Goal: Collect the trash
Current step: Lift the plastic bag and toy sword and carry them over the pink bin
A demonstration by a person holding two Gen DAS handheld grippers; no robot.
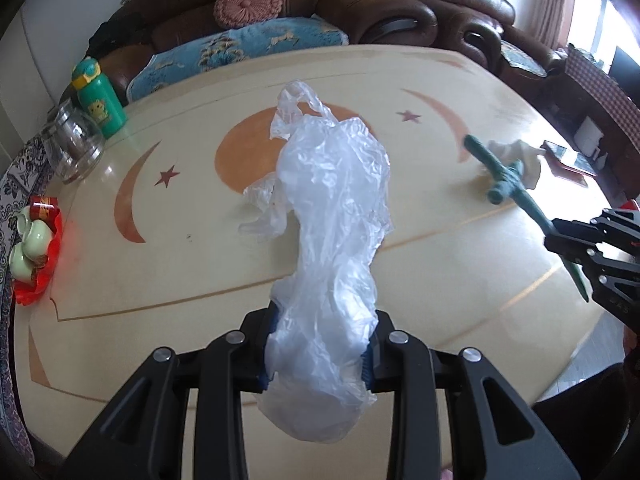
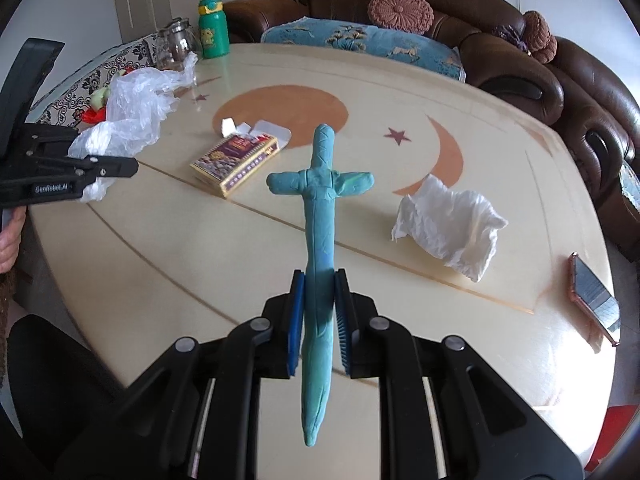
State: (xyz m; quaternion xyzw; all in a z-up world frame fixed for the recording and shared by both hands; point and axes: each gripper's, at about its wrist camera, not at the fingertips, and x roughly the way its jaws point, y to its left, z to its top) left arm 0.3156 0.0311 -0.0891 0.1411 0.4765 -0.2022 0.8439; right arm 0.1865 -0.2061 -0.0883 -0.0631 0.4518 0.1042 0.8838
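Observation:
My left gripper (image 1: 318, 354) is shut on a crumpled clear plastic bag (image 1: 332, 216), which hangs above the table; the same plastic bag (image 2: 128, 108) shows at the left of the right wrist view, in the left gripper (image 2: 116, 168). A teal clay sword (image 2: 320, 240) is clamped at its blade by my right gripper (image 2: 319, 320), hilt pointing away. That teal sword (image 1: 516, 184) and the right gripper (image 1: 560, 238) appear at the right of the left wrist view. A crumpled white tissue (image 2: 452, 224) lies on the table right of the sword.
The cream round table (image 2: 168, 240) carries a small printed box (image 2: 236, 160), a phone (image 2: 594, 294) near the right edge, a green bottle (image 1: 98, 98), a glass jar (image 1: 72, 148) and a red tray with cups (image 1: 38, 248). A brown sofa (image 2: 520, 60) runs behind.

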